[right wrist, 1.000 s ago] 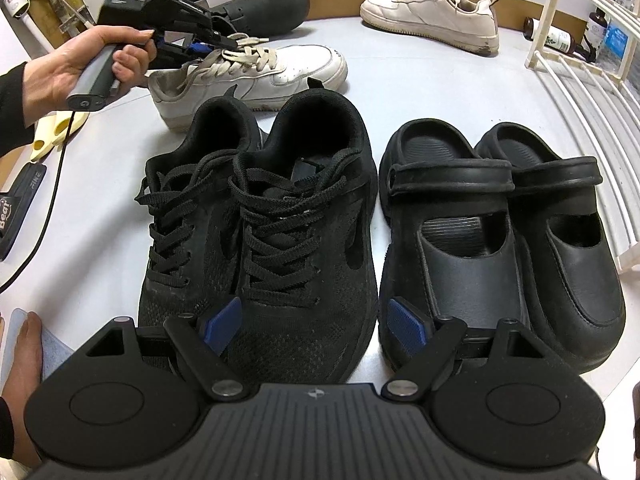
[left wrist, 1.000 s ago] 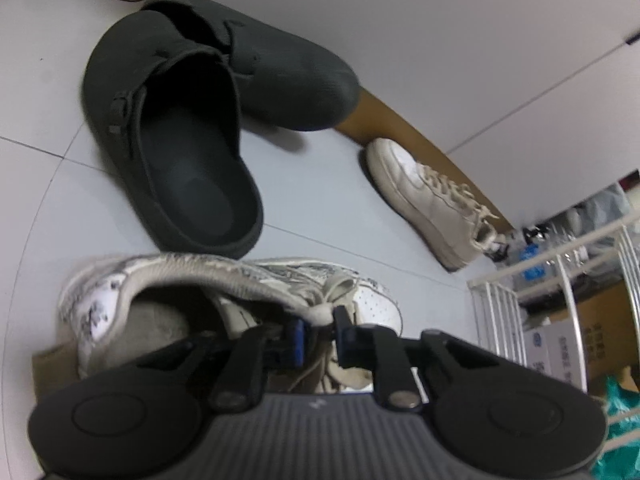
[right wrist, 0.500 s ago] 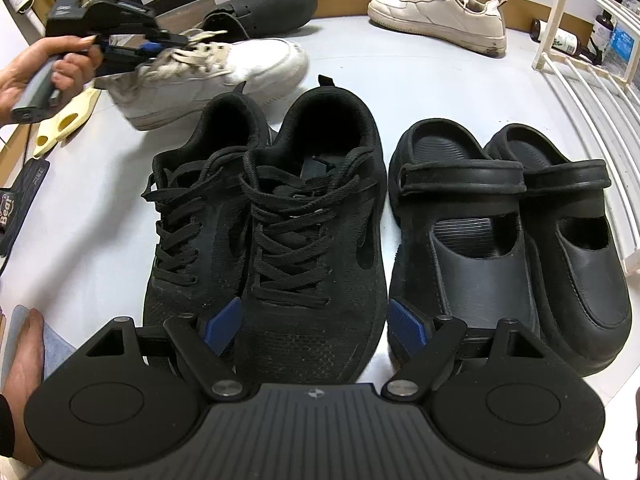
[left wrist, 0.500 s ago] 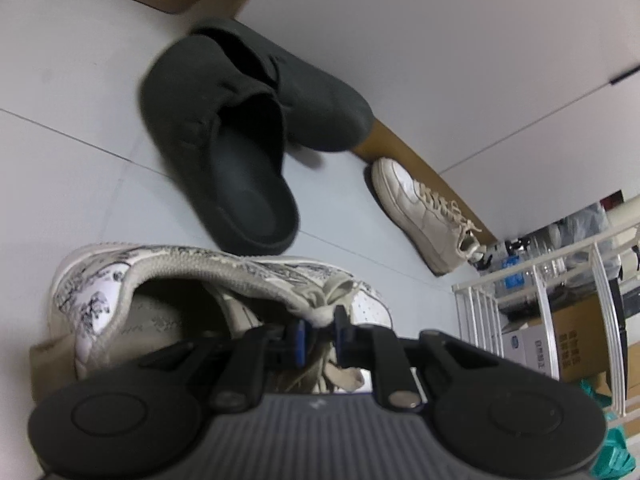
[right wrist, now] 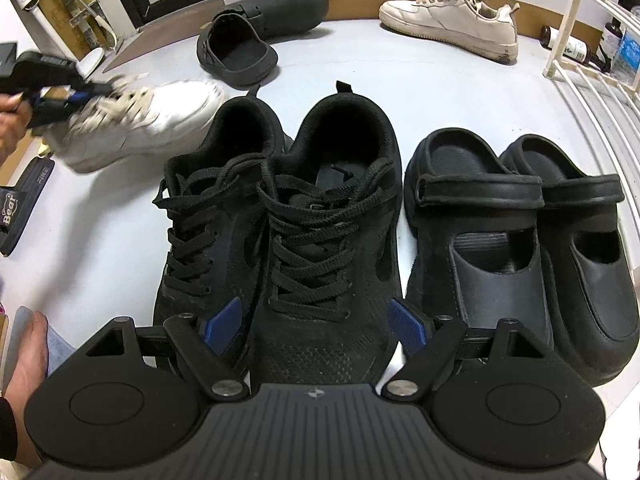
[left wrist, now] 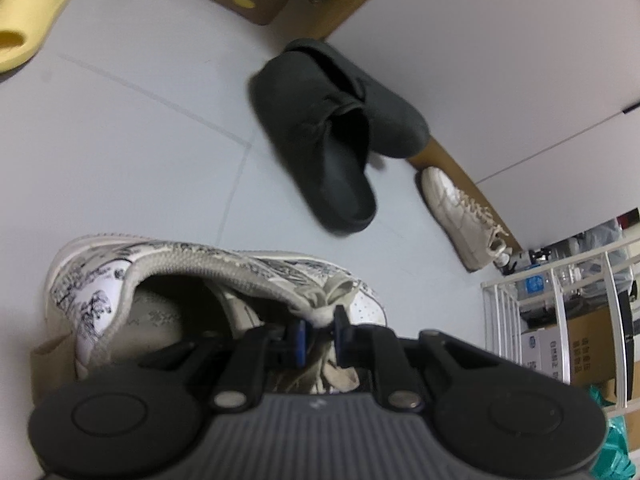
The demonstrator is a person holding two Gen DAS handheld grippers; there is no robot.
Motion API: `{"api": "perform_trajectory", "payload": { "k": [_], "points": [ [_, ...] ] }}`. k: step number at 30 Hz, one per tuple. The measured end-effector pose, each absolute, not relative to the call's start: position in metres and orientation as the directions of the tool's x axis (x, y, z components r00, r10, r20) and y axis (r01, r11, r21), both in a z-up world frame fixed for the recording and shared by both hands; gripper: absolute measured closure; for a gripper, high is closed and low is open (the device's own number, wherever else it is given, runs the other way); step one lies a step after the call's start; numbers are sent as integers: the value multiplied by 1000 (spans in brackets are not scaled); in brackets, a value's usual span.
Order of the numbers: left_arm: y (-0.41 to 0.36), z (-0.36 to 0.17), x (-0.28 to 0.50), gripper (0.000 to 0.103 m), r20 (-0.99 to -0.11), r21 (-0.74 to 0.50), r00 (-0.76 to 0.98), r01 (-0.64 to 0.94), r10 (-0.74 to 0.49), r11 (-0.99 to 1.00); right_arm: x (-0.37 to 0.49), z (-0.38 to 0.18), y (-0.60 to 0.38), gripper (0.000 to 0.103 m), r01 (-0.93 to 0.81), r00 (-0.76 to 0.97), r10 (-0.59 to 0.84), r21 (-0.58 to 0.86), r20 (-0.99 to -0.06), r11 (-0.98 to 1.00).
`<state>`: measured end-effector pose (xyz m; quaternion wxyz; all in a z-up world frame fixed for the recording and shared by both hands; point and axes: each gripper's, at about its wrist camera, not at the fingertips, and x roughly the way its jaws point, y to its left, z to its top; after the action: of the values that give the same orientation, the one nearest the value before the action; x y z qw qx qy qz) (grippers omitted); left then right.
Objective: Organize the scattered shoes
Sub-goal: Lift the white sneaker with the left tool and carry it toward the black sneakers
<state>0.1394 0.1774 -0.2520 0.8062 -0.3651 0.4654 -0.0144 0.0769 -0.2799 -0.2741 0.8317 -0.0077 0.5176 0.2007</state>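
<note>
Left gripper (left wrist: 318,330) clamped on white sneaker (left wrist: 160,280); right gripper (right wrist: 316,322) apart above black sneakers (right wrist: 280,216); clogs (right wrist: 520,248) beside.

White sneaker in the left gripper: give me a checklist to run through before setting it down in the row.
1. Grip: left gripper fingers pinch the white sneaker at its tongue and laces. Ok.
2. Sneaker off the floor: blurred in the right wrist view. Cannot tell.
3. Landing spot: bare floor left of the black lace-up pair. Ok.
4. Matching shoe: the other white sneaker lies by the far wall, not in the row. Not ok.
5. Right gripper: fingers open, nothing held, hovering over the lace-up pair, clear of the spot. Ok.
6. Black clog pair: side by side next to the white rack. Ok.
</note>
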Motion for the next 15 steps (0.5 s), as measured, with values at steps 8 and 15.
{"api": "perform_trajectory", "payload": {
  "k": [8,15],
  "points": [
    [185,-259,98,90,-767,-591,532,-365,-359,720,75,-269,-267,19,-387,377,344,190,-860,902],
    [184,-261,73,90,-782,-581,508,-385,-360,717,73,-270,-262,19,-407,372,339,177,-864,896]
  ]
}}
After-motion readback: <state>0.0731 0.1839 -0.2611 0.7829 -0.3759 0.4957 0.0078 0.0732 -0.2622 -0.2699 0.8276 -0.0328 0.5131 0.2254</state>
